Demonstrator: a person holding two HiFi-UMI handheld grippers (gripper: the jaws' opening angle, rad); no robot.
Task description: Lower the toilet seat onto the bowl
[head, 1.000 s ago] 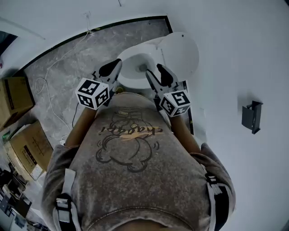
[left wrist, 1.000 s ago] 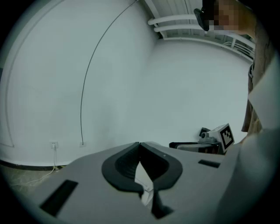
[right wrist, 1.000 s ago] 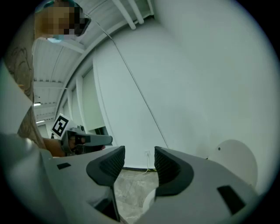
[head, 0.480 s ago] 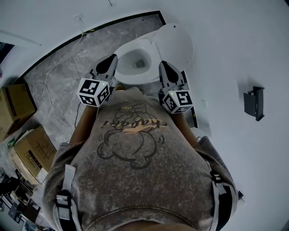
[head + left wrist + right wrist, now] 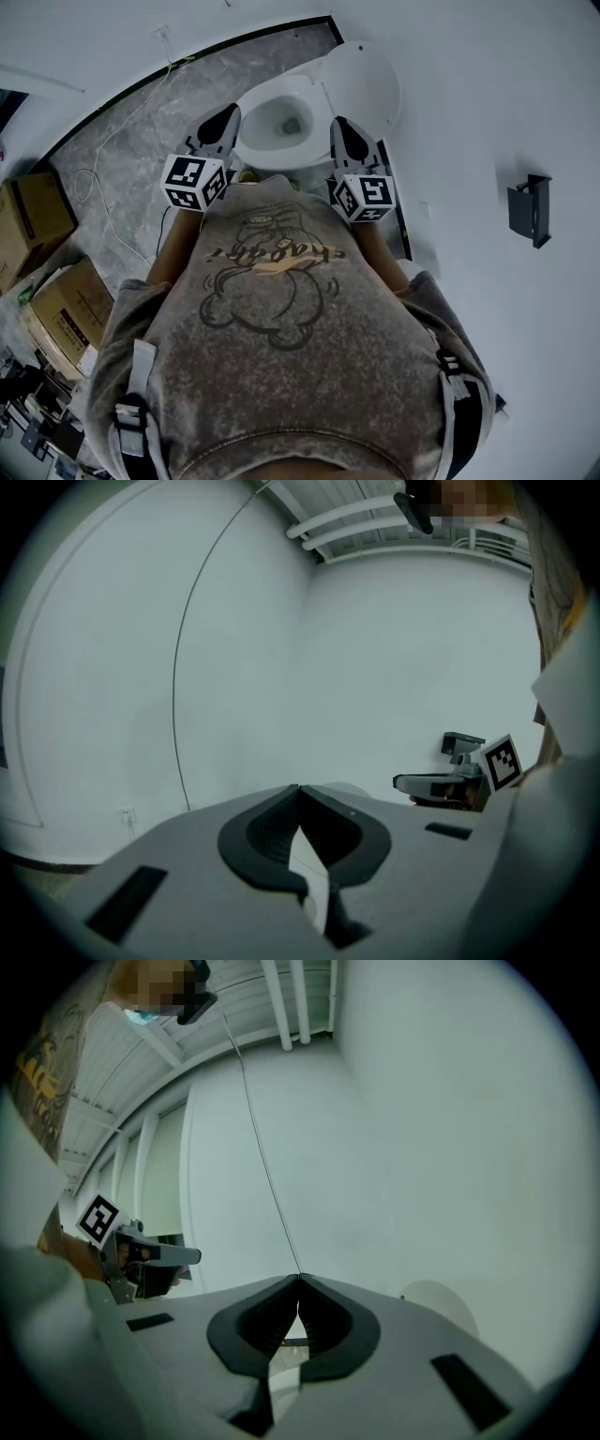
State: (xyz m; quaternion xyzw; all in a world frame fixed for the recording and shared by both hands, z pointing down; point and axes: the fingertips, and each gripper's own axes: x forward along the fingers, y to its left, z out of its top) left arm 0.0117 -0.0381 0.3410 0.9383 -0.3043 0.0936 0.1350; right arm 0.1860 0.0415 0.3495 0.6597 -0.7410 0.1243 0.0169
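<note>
In the head view the white toilet bowl (image 5: 265, 141) stands ahead of me on grey floor. Its seat and lid (image 5: 364, 82) are raised, leaning back toward the white wall on the right. My left gripper (image 5: 229, 112) hovers at the bowl's left rim, jaws together and empty. My right gripper (image 5: 339, 125) hovers at the bowl's right side, just below the raised seat, and touches nothing I can see. In the left gripper view the left gripper (image 5: 298, 788) is shut. In the right gripper view the right gripper (image 5: 298, 1280) is shut, and the seat (image 5: 441, 1305) shows low to its right.
Cardboard boxes (image 5: 36, 212) (image 5: 58, 309) stand on the floor at the left. A white cable (image 5: 105, 192) trails across the grey floor. A black holder (image 5: 529, 211) hangs on the right wall. White walls close in behind and right of the toilet.
The right gripper's jaws, open a second ago, have come together. Both grippers stay beside the bowl; the view has shifted slightly.
</note>
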